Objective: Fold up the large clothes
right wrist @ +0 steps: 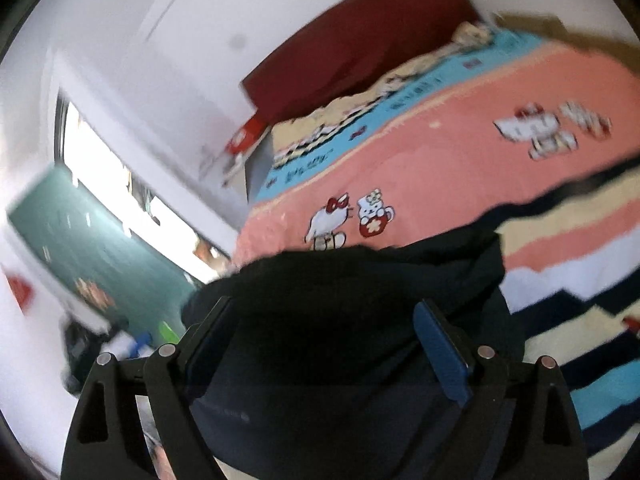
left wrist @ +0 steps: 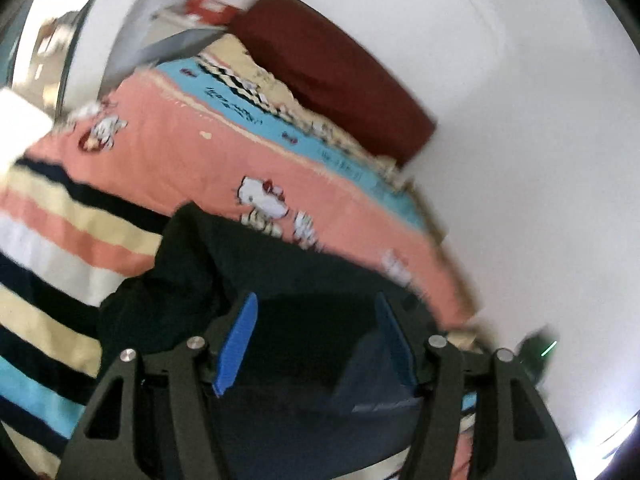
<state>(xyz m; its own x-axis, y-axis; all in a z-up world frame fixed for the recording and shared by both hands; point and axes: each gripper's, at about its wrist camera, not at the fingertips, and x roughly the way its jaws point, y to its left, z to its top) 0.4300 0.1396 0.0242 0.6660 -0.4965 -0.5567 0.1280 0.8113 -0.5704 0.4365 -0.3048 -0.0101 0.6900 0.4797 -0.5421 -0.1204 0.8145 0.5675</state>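
A dark navy garment lies on the near end of the bed, over the pink cartoon-print bedspread. In the left wrist view, my left gripper stands open just above it, blue-padded fingers wide apart with cloth between and below them. In the right wrist view, the same garment fills the foreground. My right gripper is open too, its fingers spread on either side of the bunched cloth. Both views are blurred.
The bedspread has striped bands on one side. A dark red headboard stands against the white wall. A window, a green panel and floor clutter lie beside the bed.
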